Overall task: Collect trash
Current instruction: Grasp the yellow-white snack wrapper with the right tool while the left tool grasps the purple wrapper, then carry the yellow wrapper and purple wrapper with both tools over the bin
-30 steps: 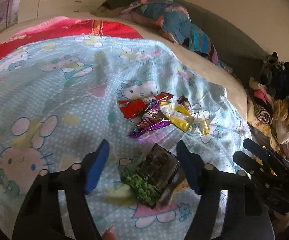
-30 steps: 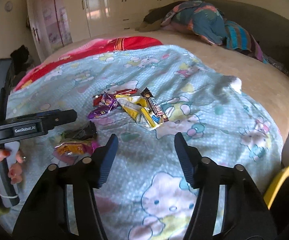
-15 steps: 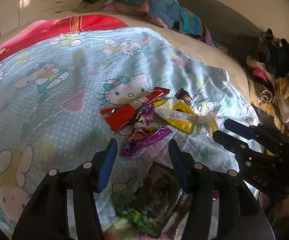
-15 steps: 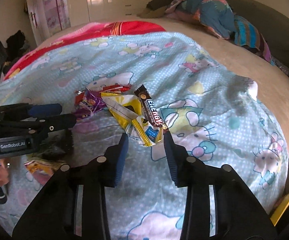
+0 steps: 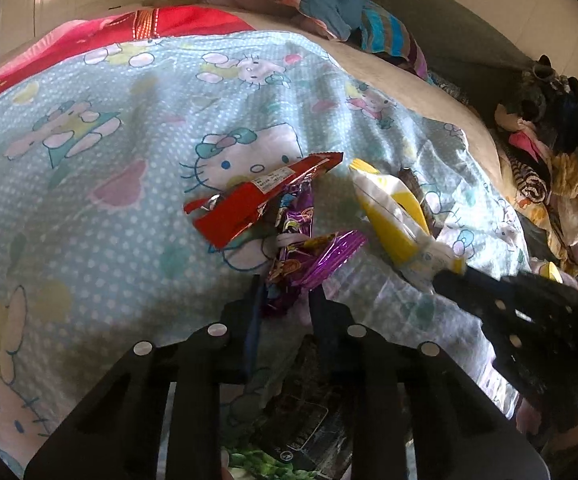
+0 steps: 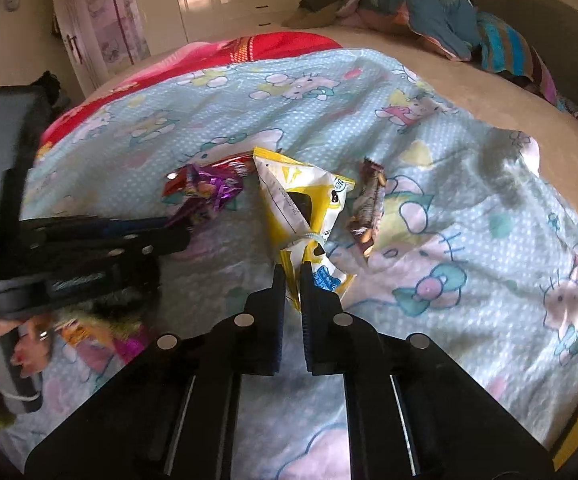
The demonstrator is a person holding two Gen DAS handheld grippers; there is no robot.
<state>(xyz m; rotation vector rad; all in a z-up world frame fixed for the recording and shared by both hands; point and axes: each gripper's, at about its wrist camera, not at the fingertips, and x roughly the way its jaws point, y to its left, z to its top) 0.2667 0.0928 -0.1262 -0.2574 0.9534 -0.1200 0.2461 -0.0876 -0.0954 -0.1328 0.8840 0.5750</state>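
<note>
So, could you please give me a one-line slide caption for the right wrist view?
Right gripper shut on the yellow wrapper on the cartoon-print blanket.

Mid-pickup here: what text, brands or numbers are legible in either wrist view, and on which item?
"an": what looks like part of a word on the yellow packet; its other print is too small.
Red wrapper, white sticker: too small to read.
Brown snack bar: lettering blurred.
Dark packet: print unreadable.
Label on the left gripper, jaws closing around the purple wrapper: motion-blurred.
</note>
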